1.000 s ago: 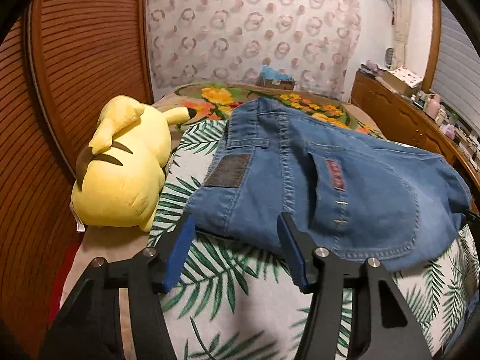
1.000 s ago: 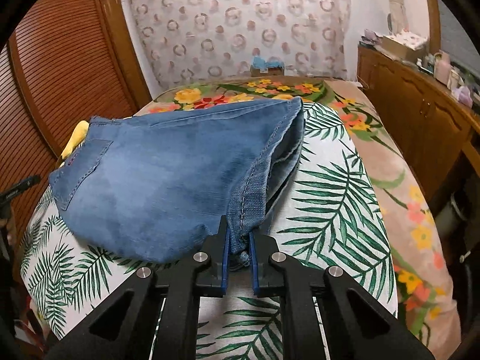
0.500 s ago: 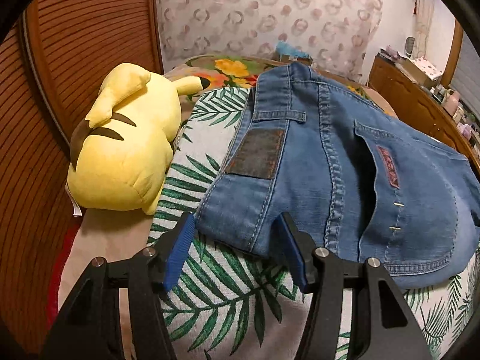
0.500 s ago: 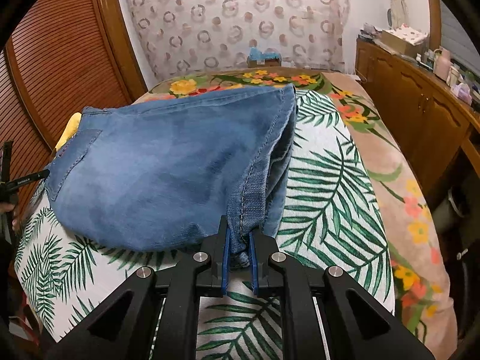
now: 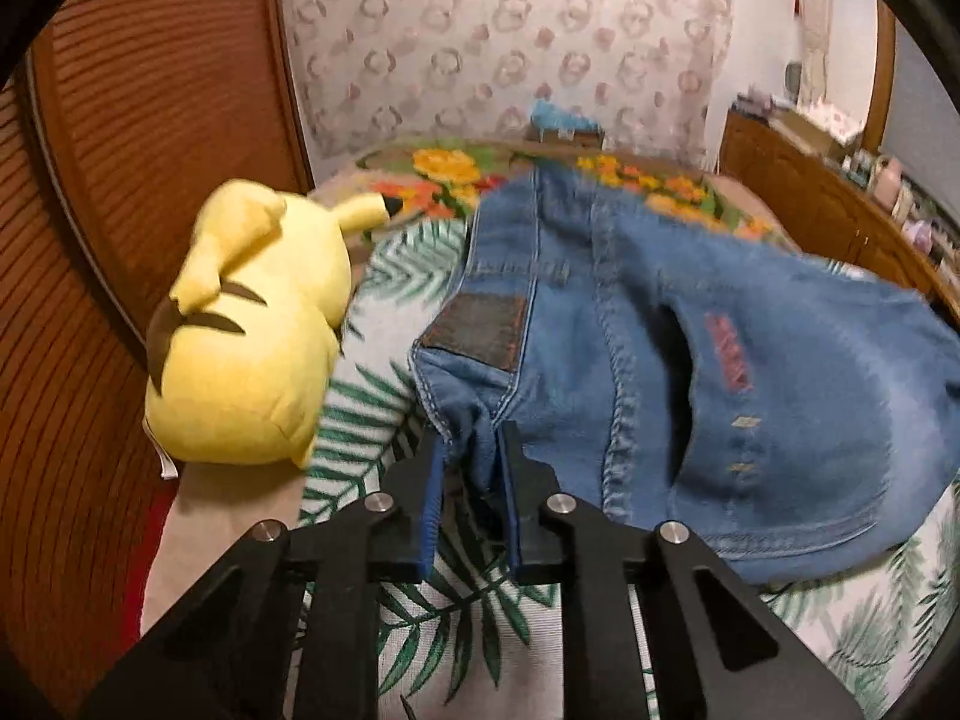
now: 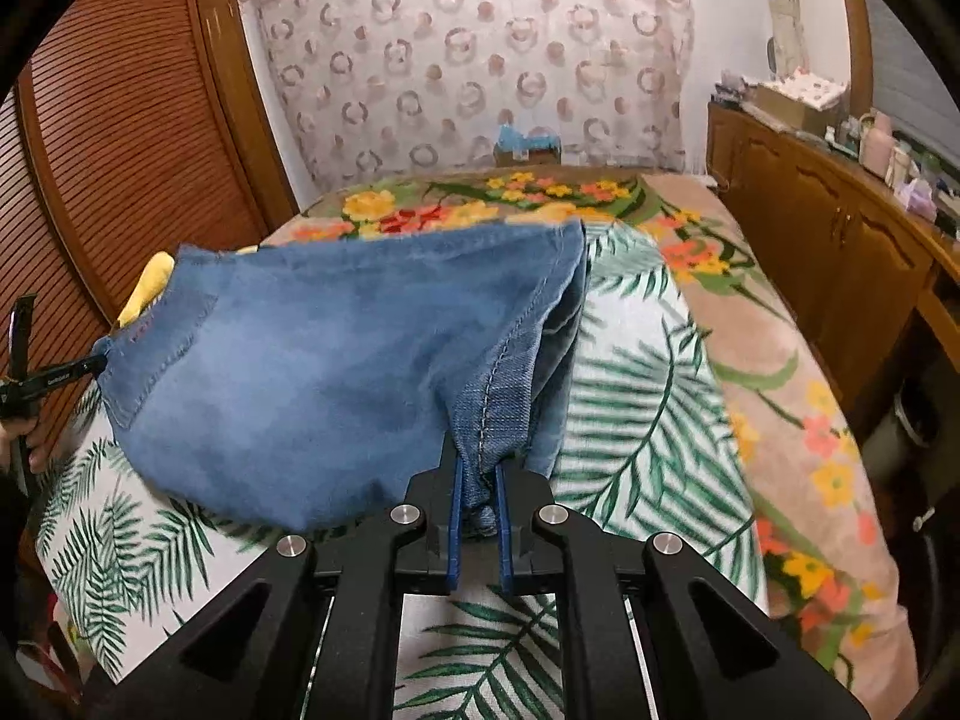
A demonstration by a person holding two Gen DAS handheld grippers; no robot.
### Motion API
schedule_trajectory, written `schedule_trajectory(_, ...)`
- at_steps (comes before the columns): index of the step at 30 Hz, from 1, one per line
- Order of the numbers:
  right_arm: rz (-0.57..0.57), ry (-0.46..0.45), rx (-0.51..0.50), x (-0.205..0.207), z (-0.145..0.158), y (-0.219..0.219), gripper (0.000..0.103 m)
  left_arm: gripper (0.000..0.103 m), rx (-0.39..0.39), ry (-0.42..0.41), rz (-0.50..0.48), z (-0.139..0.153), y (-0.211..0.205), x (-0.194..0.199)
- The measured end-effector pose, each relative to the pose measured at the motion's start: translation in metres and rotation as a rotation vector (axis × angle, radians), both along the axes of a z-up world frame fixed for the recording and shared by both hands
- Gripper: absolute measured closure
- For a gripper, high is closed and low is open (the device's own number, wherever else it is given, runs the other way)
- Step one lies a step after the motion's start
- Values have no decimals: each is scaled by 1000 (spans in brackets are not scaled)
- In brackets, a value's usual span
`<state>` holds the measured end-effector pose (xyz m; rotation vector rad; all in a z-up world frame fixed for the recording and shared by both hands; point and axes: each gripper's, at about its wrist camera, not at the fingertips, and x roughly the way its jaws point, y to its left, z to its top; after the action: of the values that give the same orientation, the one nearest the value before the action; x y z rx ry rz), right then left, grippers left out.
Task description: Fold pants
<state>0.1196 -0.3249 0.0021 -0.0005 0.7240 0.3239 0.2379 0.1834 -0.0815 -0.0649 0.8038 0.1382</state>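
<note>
My left claw (image 5: 471, 450) has just closed on the jeans (image 5: 690, 360) waistband corner — only this view shows the yellow plush (image 5: 252, 330); my right claw (image 6: 478, 480) grips the hem.

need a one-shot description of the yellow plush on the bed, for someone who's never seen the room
Find the bed with the palm-leaf cover, then the folded jeans lying on it. The yellow plush lies just beside their waistband, toward the slatted wooden doors. It is the only bright yellow, stuffed thing there, with dark stripes on its back.
</note>
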Motion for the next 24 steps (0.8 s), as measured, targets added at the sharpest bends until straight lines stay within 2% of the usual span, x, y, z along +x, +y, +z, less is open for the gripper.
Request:
schedule_trajectory(8,2,-106,-40,-21,45,-2,95,87,-6,-146,-32,63,-12,-33)
schedule_trajectory(14,-5,-146,-62,-45,65,-12,96,87,-20,-208,-82,92,-36,-66)
schedule_trajectory(18,-9,-160,-69,-69,73,-27,96,87,-43,-248,-110,101,-49,-101)
schedule_trajectory(24,-8,-149,-41,-113,66,-49,96,87,-78,-245,-125,90,-56,-149)
